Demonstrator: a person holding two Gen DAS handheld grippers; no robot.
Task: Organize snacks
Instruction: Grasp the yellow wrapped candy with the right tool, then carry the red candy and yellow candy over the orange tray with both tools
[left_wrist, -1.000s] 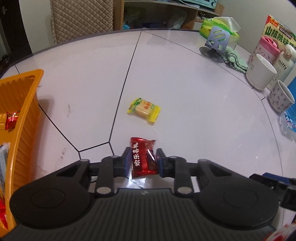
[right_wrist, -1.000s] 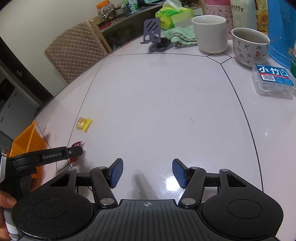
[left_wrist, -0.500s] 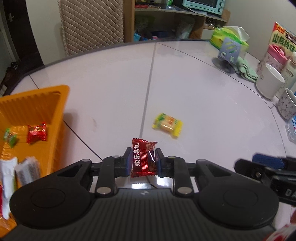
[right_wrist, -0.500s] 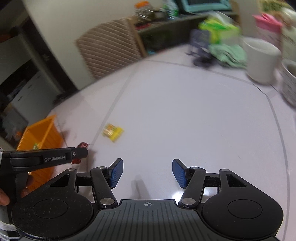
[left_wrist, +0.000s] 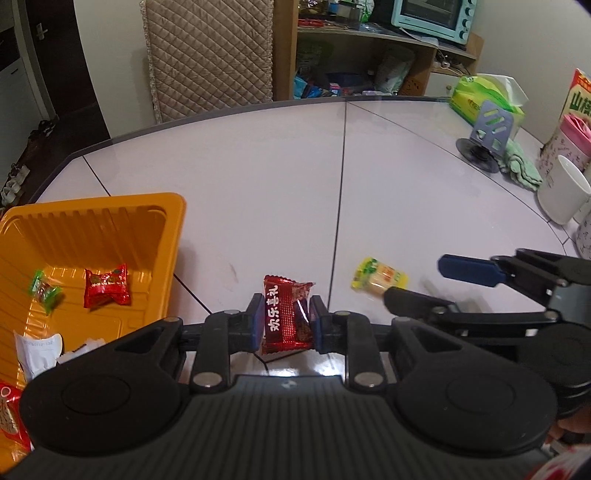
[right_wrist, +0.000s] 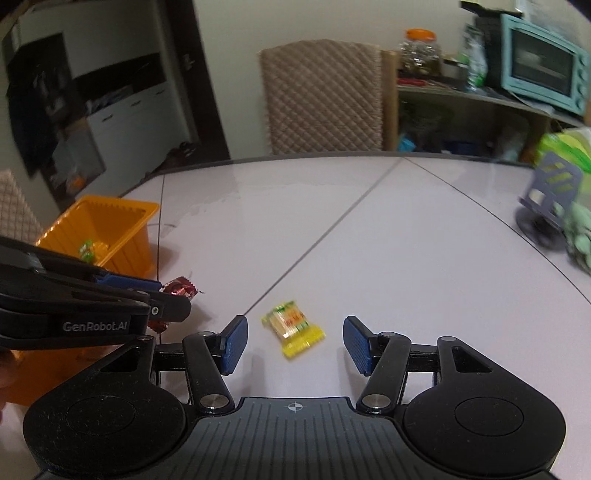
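My left gripper (left_wrist: 284, 321) is shut on a red candy packet (left_wrist: 287, 318) with white lettering, held just above the white table, right of the orange tray (left_wrist: 110, 221). The tray holds a red candy (left_wrist: 107, 290), a green candy (left_wrist: 45, 292) and white wrappers. A yellow candy (right_wrist: 293, 328) lies flat on the table between the fingers of my open right gripper (right_wrist: 293, 341), which do not touch it. In the left wrist view the yellow candy (left_wrist: 380, 282) sits just beyond the right gripper's fingers (left_wrist: 469, 271). The right wrist view shows the left gripper (right_wrist: 162, 295) with the red packet (right_wrist: 179, 290).
At the table's right edge stand a white mug (left_wrist: 561, 195), a pink-lidded cup (left_wrist: 567, 146), a grey phone stand (left_wrist: 487, 136), a green cloth (left_wrist: 521, 168) and a tissue pack (left_wrist: 484, 96). A quilted chair back (left_wrist: 210, 55) and shelves stand behind the table.
My left gripper has lifted the red packet and moved toward the orange tray. My right gripper has swung left and rolled, so the yellow candy now lies between its fingers.
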